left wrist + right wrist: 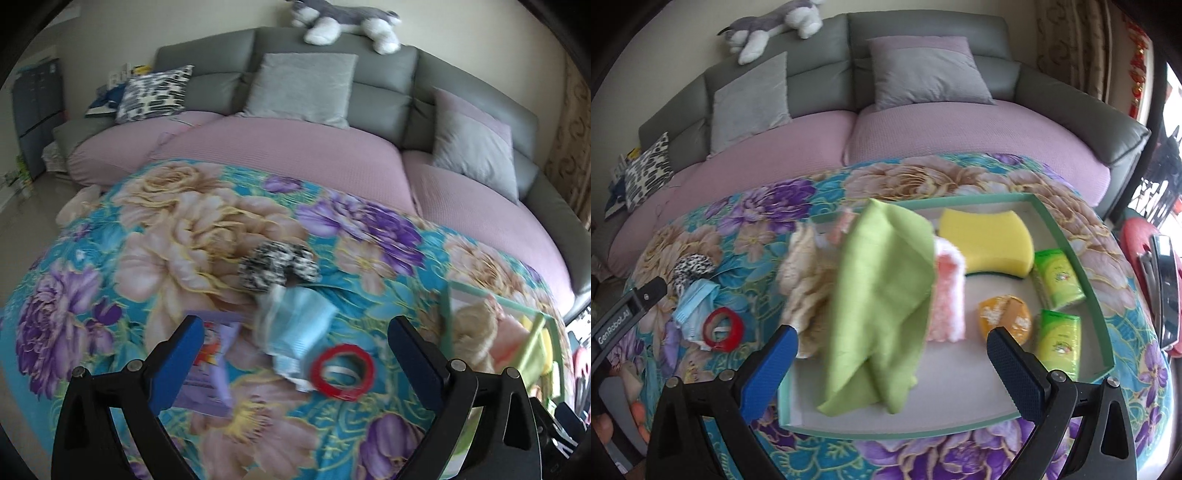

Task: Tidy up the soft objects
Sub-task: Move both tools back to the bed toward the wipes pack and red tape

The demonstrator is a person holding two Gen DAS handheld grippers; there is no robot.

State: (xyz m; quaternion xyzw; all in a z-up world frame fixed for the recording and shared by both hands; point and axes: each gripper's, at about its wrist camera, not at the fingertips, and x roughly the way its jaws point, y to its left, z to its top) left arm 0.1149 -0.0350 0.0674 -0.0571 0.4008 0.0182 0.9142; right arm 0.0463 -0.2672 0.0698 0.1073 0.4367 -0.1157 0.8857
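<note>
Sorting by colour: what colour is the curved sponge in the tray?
Yellow curved foam sponge, with a dark green underside; clearest in the right wrist view.

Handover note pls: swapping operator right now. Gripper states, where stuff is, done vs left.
Left gripper: open, empty, over the loose items.
Right gripper: open, empty, over the tray.
In the shallow green-rimmed tray: green cloth, cream fluffy cloth draped over its left rim, pink fuzzy cloth, yellow sponge, orange pouch, two green tissue packs.
Still on the floral blanket: black-and-white scrunchie, blue face mask, purple packet, red tape roll.
Left: probably mask and scrunchie next.
</note>
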